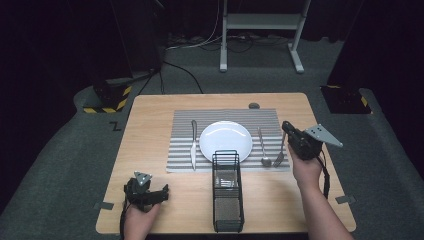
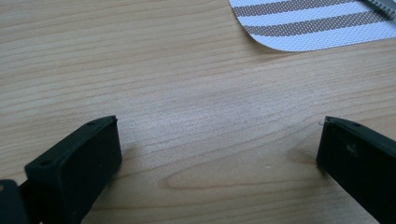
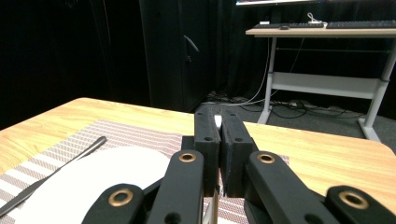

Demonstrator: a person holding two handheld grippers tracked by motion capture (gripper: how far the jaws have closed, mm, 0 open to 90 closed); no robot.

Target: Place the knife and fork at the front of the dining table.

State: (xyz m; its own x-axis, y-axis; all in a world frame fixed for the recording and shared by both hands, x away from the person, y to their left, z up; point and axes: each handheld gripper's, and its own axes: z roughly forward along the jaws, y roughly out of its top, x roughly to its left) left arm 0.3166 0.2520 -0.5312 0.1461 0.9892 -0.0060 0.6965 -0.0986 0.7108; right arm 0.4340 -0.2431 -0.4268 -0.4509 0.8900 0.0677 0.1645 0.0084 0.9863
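Fork (image 1: pixel 280 156) lies on the striped placemat (image 1: pixel 182 125), right of the white plate (image 1: pixel 225 140), tines toward the near edge, handle running up toward the right gripper (image 1: pixel 287 127). Right gripper sits just right of the plate, over the placemat's right edge, held in the person's right hand (image 1: pixel 306 167); in the right gripper view its jaws are pressed together with a thin pale sliver pinched between the pads, and a slim metal shaft hangs below them, in line with the fork handle. Whether that sliver is the fork's handle end I cannot tell for certain, but the handle tip meets the jaws in the high view. Spoon (image 1: pixel 263 148) lies between fork and plate, bowl toward the near edge. Knife (image 1: pixel 193 144) lies left of the plate, also on the placemat. Black wire cutlery basket (image 1: pixel 227 192) stands in front of the plate, its far end overlapping the placemat's near edge. Left gripper (image 1: pixel 161 194) rests well to the front-left of the plate, on bare wooden table (image 1: pixel 150 115); left gripper view shows its jaws spread wide, nothing between them, a placemat corner beyond. A small dark disc (image 1: pixel 254 105) lies behind the plate, off the placemat.
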